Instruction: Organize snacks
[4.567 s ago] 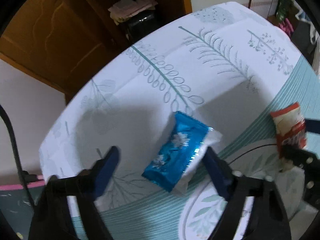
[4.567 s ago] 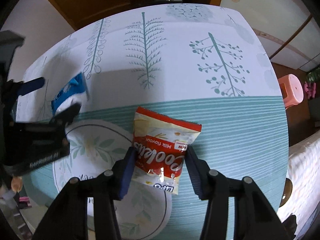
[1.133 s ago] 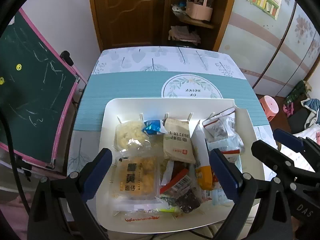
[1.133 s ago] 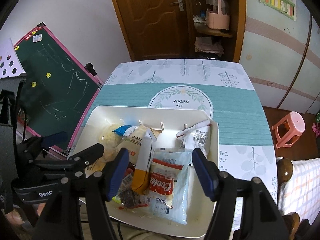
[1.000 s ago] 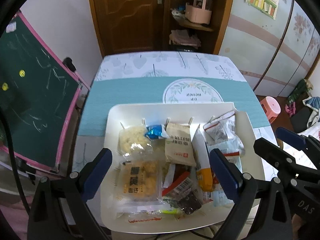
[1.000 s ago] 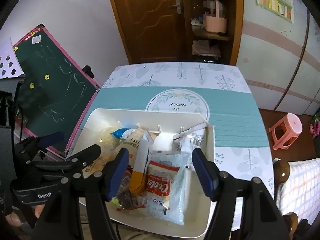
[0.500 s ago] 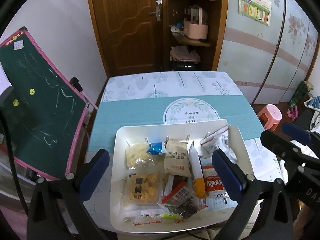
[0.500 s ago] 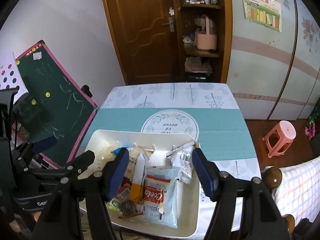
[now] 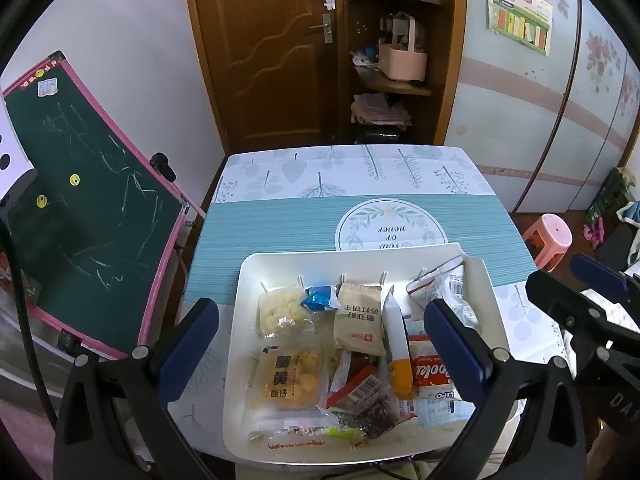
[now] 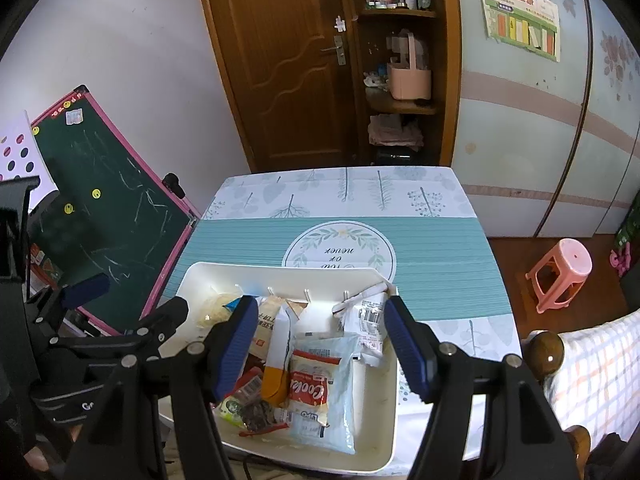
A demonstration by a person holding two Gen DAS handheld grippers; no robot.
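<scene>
A table (image 9: 280, 224) with a teal and white leaf-print cloth fills the middle of both views, its far edge toward a brown wooden door (image 9: 264, 48) at the top of the frame. A green chalkboard (image 9: 80, 216) with a pink frame leans at the left, and a pink stool (image 10: 560, 276) stands on the floor at the right. On the near part of the table sits a white tray (image 9: 240, 360), low in the frame, and all the snacks lie inside it. In the left wrist view a yellow packet (image 9: 290, 376) lies at the tray's lower left with a clear bag of pale puffs (image 9: 280, 312) above it, a beige packet (image 9: 360, 320) sits in the middle, and a slim white and orange packet (image 9: 398, 344) lies just right of that. A red and white cookie bag (image 10: 316, 384) rests on a larger clear bag toward the tray's right side. The left gripper (image 9: 320, 352) hangs above the tray with its jaws spread wide and nothing between them. The right gripper (image 10: 324, 344) hangs over the tray's right half, its jaws parted and empty.
</scene>
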